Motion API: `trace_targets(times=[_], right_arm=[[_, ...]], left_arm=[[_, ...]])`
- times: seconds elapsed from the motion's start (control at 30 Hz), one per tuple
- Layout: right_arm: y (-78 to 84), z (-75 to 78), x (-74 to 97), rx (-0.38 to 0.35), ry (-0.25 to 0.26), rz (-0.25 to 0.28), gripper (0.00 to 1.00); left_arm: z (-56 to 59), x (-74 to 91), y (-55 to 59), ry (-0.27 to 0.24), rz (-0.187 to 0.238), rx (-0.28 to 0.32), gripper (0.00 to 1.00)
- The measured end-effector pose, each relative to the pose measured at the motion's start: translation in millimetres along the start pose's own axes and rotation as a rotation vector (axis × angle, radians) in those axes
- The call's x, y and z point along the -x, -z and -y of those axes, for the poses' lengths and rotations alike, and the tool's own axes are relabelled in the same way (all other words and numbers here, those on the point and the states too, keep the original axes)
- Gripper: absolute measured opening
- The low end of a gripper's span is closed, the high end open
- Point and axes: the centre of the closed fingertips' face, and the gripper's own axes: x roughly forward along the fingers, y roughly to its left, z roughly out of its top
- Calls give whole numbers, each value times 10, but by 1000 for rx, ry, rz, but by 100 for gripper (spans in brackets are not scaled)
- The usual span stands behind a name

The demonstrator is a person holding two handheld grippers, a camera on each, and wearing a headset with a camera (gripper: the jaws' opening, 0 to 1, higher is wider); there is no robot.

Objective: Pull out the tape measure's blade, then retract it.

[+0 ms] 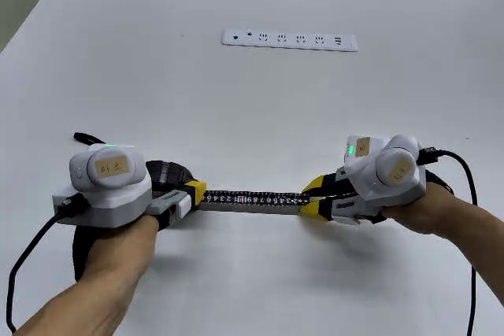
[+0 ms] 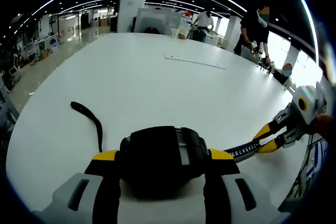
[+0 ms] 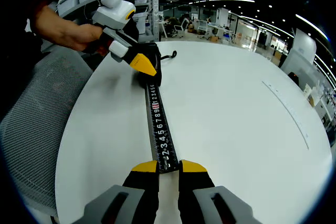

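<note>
Tape measure (image 1: 169, 175): black case lying on the white surface (image 1: 236, 100), low and left of centre in the head view. Case is chunky, rounded, dark and rubbery-looking, with a pale band across its top in the left gripper view. A black wrist strap (image 2: 89, 116) trails loose on the surface behind it.

Blade (image 1: 252, 198): drawn out partway, a dark strip with pale numerals and one red mark, printed face up. It looks straight and runs low over the surface; cannot tell if it touches.

Left tool (image 1: 191, 192): yellow-tipped jaws clamped on the case, one each side. It is the nearer one to the case.

Right tool (image 1: 313, 197): jaws pinched together on the blade's free end. The end hook itself is hidden between the tips.

Key relation: the blade's long axis runs left to right across the head view, straight from the case mouth to the right tool. In the right gripper view it leads directly away along the jaw line toward the case.

Judgement: extension is underway or near done. Retracting would mean the right tool travelling back along that same axis toward the case; drifting off-line could kink or twist the blade.

Farther off: a white power strip (image 1: 290, 39) lies well apart, near the surface's far side.
</note>
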Motion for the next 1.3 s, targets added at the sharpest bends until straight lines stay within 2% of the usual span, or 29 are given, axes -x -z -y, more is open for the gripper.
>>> trace_targets(times=[1.3], right_arm=[[-221, -24, -199, 19, -22, 19, 10]], left_arm=[[-6, 6, -4, 4, -1, 6, 59]])
